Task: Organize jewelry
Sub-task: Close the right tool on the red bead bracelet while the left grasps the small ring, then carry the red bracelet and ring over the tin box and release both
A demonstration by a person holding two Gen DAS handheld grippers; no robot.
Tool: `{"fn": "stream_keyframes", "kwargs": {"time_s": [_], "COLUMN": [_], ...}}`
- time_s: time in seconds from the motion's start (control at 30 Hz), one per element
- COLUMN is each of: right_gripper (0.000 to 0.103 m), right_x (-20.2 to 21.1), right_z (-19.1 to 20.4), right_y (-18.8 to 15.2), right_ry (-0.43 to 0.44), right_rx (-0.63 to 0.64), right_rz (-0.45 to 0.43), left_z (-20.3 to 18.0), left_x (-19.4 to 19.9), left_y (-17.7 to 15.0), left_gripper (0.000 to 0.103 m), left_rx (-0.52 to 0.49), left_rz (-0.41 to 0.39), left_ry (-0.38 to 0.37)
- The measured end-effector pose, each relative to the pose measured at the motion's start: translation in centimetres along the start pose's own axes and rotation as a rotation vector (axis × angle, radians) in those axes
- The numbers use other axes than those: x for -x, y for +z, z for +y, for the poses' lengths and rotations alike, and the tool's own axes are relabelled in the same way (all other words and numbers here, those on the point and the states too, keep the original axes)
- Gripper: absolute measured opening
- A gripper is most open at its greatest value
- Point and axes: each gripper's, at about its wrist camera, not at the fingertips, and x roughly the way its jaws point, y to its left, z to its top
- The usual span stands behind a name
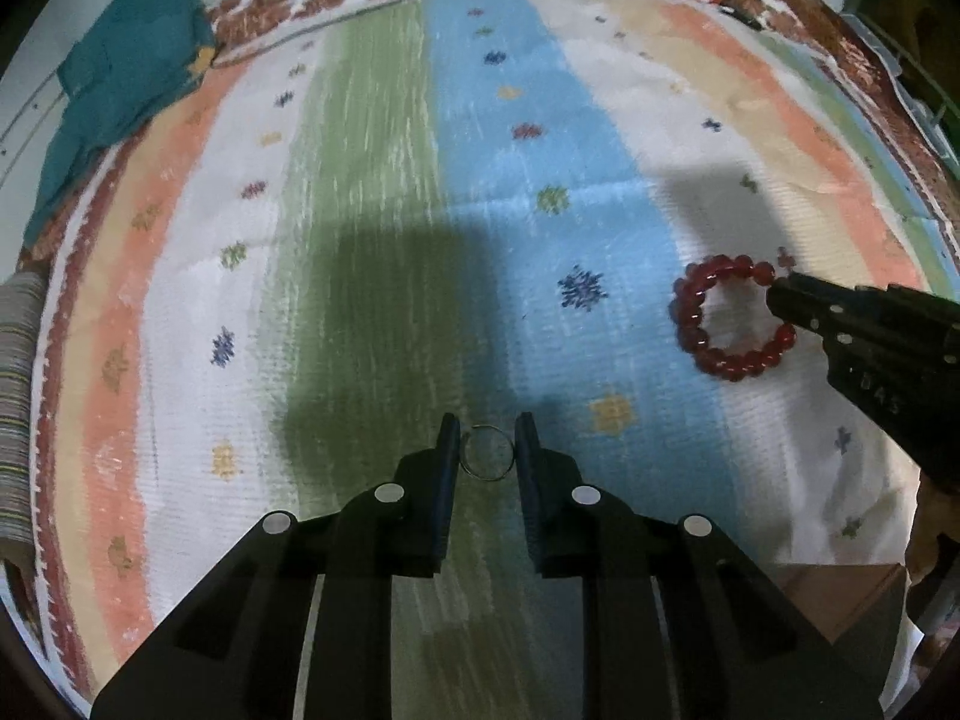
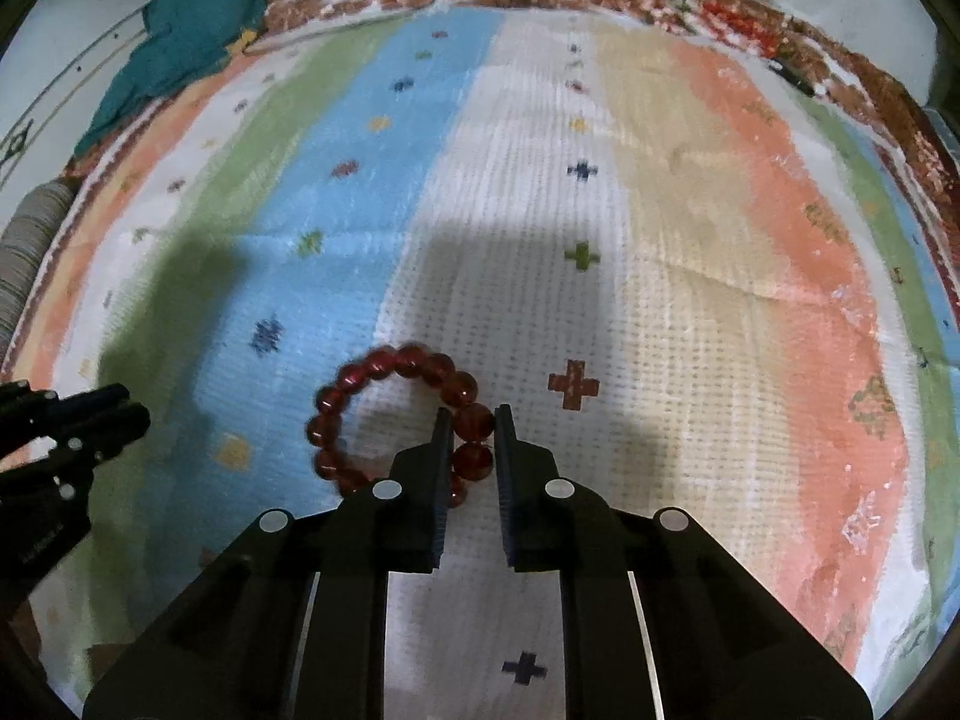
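A thin metal ring [image 1: 486, 451] sits between the two fingers of my left gripper [image 1: 485, 435], which is shut on it over the striped mat. A red beaded bracelet [image 2: 372, 414] lies partly between the fingers of my right gripper [image 2: 472, 429], which is shut on its right side. In the left wrist view the bracelet [image 1: 729, 315] hangs from the right gripper [image 1: 786, 294] at the right. In the right wrist view the left gripper [image 2: 114, 414] shows at the left edge; the ring is hidden there.
A striped, patterned mat [image 1: 384, 192] covers the surface. A teal cloth [image 1: 120, 78] lies at its far left corner. A rolled striped fabric [image 1: 18, 396] is at the left edge. A cardboard piece [image 1: 840, 594] sits at the near right.
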Motion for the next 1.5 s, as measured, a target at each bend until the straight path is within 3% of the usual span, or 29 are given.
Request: {"fn": "stream_keyframes", "kwargs": {"time_s": [0.33, 0.63, 1.5], "right_gripper": [0.014, 0.014, 0.014], "right_x": [5.3, 7.8, 14.4], "right_z": [0.7, 0.2, 0.4], "right_y": [-0.4, -1.5, -5.4], "right_ry": [-0.003, -0.028, -0.002], "right_rx": [-0.024, -0.031, -0.013], "right_rz": [-0.105, -0.141, -0.238], "left_z": [-1.5, -2.5, -3.6], "left_x": [4.6, 7.8, 12.8], "left_y": [-0.7, -1.1, -3.8], "left_gripper": [0.018, 0.018, 0.018], "left_rx": [-0.037, -0.059, -0.067], "left_rz": [-0.094, -0.15, -0.221], "left_ry": [-0.057, -0.066, -0.125]}}
